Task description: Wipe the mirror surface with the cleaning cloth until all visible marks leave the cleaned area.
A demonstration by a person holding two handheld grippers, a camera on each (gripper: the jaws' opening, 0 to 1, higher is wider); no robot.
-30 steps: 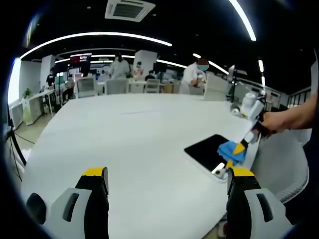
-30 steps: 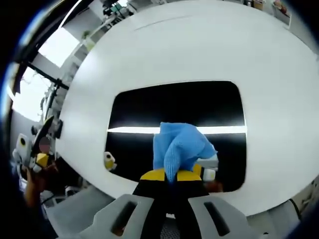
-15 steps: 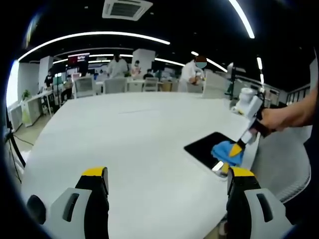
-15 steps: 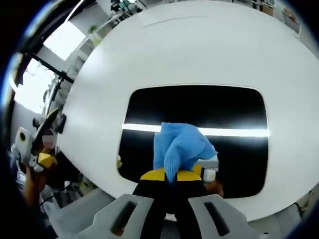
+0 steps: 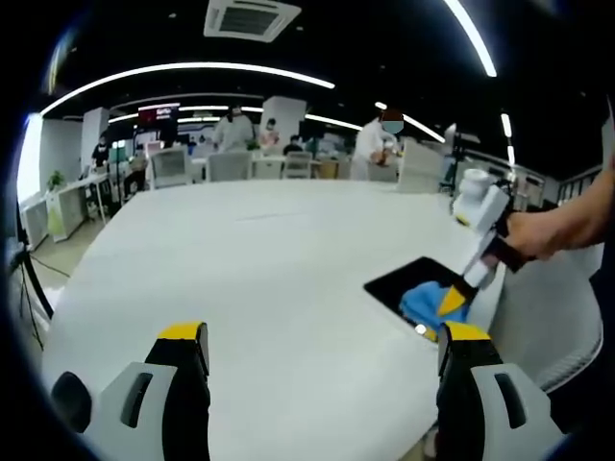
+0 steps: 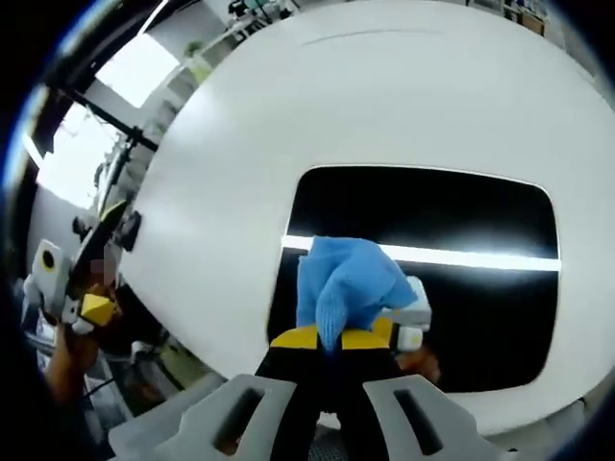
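The mirror [image 6: 452, 216] is a dark rounded rectangle lying flat on the white table [image 6: 240, 144], with a bright strip of light reflected across it. My right gripper [image 6: 332, 338] is shut on the blue cleaning cloth [image 6: 346, 283], which presses on the mirror near its left edge. From the left gripper view, the mirror [image 5: 408, 276] lies at the table's right edge with the cloth [image 5: 421, 303] on it, and a hand holds the right gripper [image 5: 459, 293] above. My left gripper [image 5: 324, 336] hangs open over the table's near side, holding nothing.
The table [image 5: 269, 259] is large and round, and its edge runs close beside the mirror. Chairs [image 5: 226, 165] and several people [image 5: 375, 144] stand beyond its far side. The left gripper [image 6: 82, 303], held by a hand, sits past the table's edge at the left.
The right gripper has slid the cloth across the mirror toward its left edge. The left gripper has stayed open and nearly still.
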